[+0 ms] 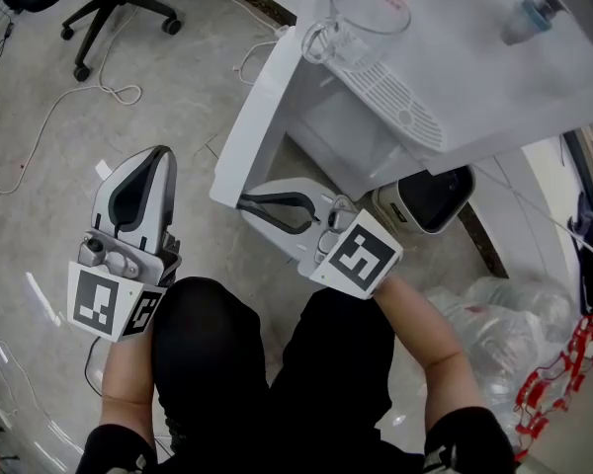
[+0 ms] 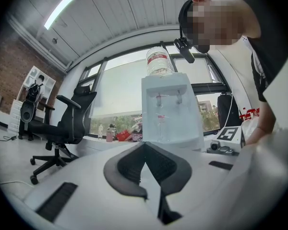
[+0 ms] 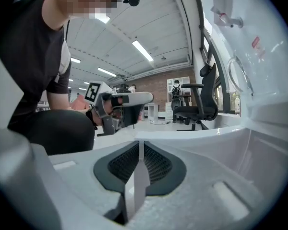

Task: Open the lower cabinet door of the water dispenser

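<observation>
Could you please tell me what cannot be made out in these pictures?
- Cabinet interior: head view, its back hidden under the drip tray.
- Bottle label: left gripper view, too small to read.
- Cabinet door: right gripper view shows only the edge in the right gripper.

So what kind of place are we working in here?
Most likely an office or shared workspace: there is a rolling office chair, a bottled water dispenser and long ceiling strip lights. Loose cables trail across the floor.
</observation>
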{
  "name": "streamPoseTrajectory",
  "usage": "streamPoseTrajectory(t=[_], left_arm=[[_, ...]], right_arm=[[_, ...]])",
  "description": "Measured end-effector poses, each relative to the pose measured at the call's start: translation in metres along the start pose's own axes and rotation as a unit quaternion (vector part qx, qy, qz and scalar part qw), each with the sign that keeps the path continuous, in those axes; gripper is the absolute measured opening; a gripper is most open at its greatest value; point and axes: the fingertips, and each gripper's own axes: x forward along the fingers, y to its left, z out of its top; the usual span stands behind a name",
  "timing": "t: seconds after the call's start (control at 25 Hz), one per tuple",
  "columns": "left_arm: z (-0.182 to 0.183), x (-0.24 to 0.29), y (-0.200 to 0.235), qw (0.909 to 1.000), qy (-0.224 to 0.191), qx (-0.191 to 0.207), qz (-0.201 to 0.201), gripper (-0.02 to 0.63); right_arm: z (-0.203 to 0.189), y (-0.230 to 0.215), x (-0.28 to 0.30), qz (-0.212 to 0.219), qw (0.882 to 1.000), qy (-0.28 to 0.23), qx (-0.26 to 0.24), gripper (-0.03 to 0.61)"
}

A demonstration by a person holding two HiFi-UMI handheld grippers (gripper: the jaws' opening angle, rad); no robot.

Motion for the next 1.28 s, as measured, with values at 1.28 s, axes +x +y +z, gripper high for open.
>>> streamPoseTrajectory(t=[1.28], left_arm=[[-0.007,-0.013,0.031,0.9996,0.0,-0.009,0.027,0.008]], right_arm=[[0.006,-0.055,0.07,-0.072,0.996,-0.031,0.053,0.025]])
